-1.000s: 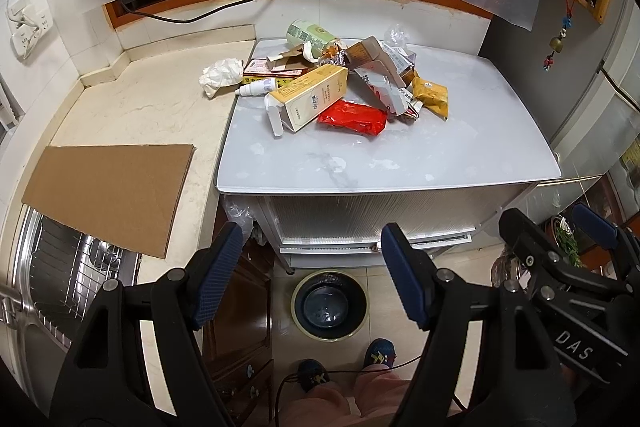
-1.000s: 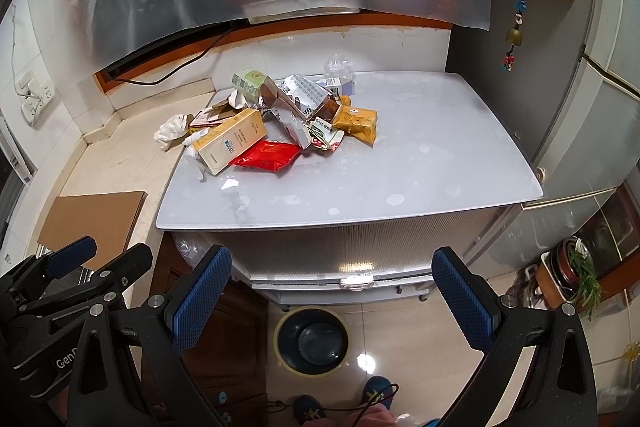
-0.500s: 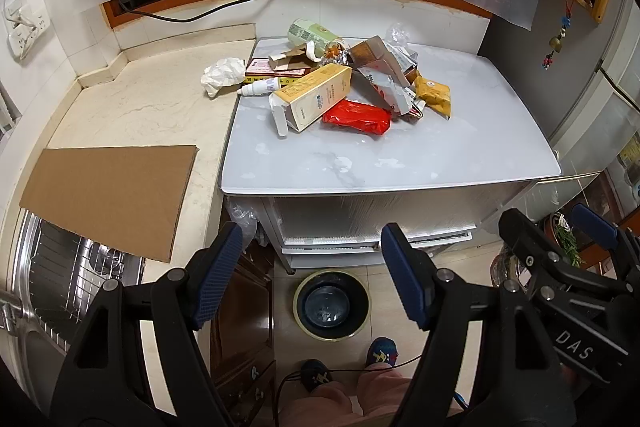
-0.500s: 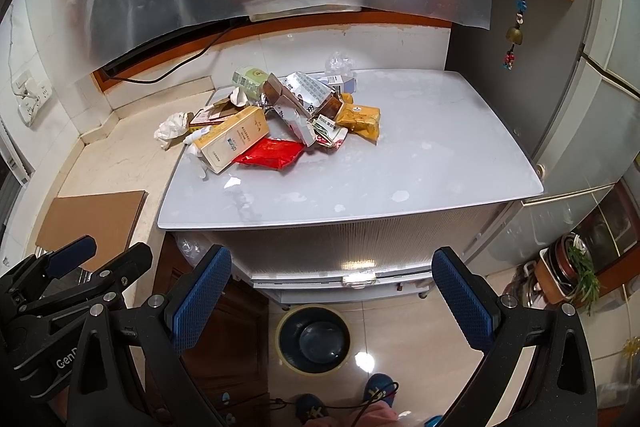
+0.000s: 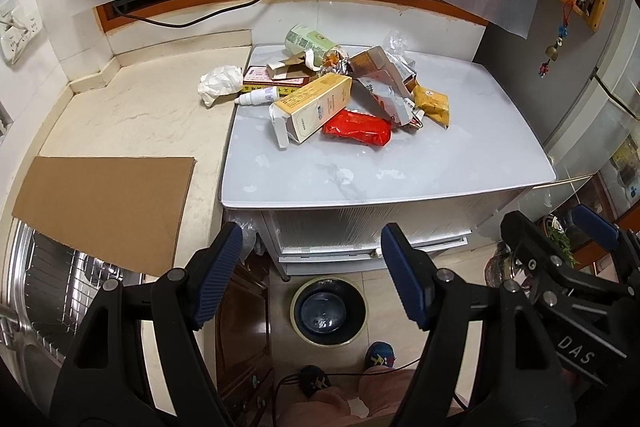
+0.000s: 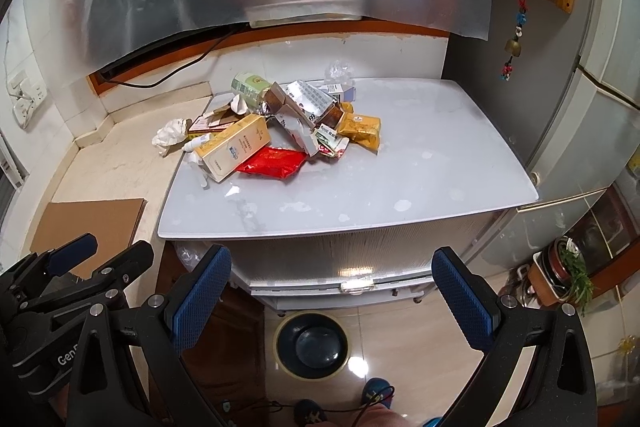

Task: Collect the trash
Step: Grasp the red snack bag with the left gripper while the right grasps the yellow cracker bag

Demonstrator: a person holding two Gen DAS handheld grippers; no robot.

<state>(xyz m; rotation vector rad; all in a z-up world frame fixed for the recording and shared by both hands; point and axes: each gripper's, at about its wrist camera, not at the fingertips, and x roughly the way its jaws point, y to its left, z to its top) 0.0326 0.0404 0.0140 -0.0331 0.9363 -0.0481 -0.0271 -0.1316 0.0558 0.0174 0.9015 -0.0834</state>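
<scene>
Two grippers, the left gripper and right gripper, have fingers wide apart, holding nothing; trash pile sits at twelve o'clock.

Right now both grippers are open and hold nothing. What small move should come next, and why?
Probably bring the right gripper forward toward the red packet. It lies at the near edge of the trash pile on the grey table, flat and uncovered, so it looks easiest to grasp first. The bin stands on the floor just below the table front, and neither gripper has reached the pile yet.
</scene>
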